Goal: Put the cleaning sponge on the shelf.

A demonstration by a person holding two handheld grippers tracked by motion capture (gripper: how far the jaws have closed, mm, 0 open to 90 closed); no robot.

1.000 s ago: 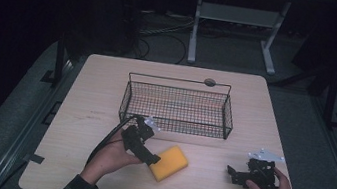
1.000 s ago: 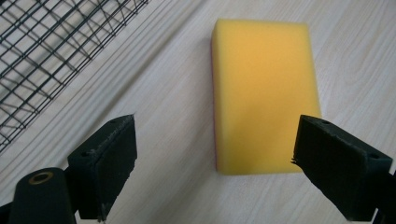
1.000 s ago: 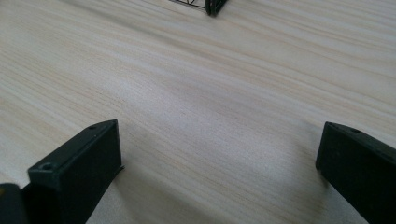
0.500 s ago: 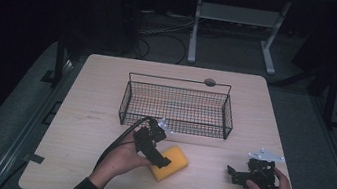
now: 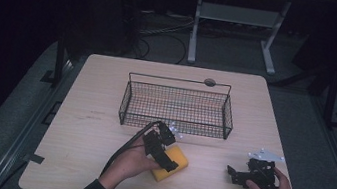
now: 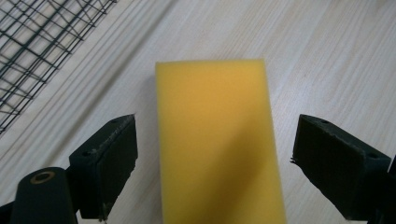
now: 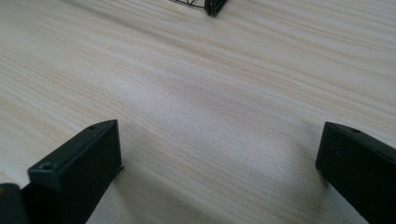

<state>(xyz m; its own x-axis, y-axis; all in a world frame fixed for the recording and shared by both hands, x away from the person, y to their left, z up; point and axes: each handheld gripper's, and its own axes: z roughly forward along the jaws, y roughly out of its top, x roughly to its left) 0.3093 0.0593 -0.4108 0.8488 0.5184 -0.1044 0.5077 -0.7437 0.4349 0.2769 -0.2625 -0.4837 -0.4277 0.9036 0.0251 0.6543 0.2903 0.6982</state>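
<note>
A yellow sponge (image 5: 172, 166) lies flat on the wooden table (image 5: 93, 113), just in front of a black wire basket (image 5: 177, 107). My left gripper (image 5: 169, 163) hovers over the sponge, held by a hand. In the left gripper view the sponge (image 6: 217, 140) sits between the two wide-apart jaws, touching neither; that gripper (image 6: 215, 158) is open. My right gripper (image 5: 234, 176) rests at the table's front right in the other hand, open. Its own view has bare wood between the jaws of the right gripper (image 7: 215, 163).
The basket's corner (image 7: 212, 5) shows at the top of the right gripper view, and its mesh (image 6: 32, 42) at the upper left of the left gripper view. A small round grommet (image 5: 209, 82) sits behind the basket. A white stand (image 5: 232, 28) is on the floor beyond the table.
My left gripper has moved right and forward, from beside the sponge to over it, with its jaws now straddling it. The right gripper has stayed put.
</note>
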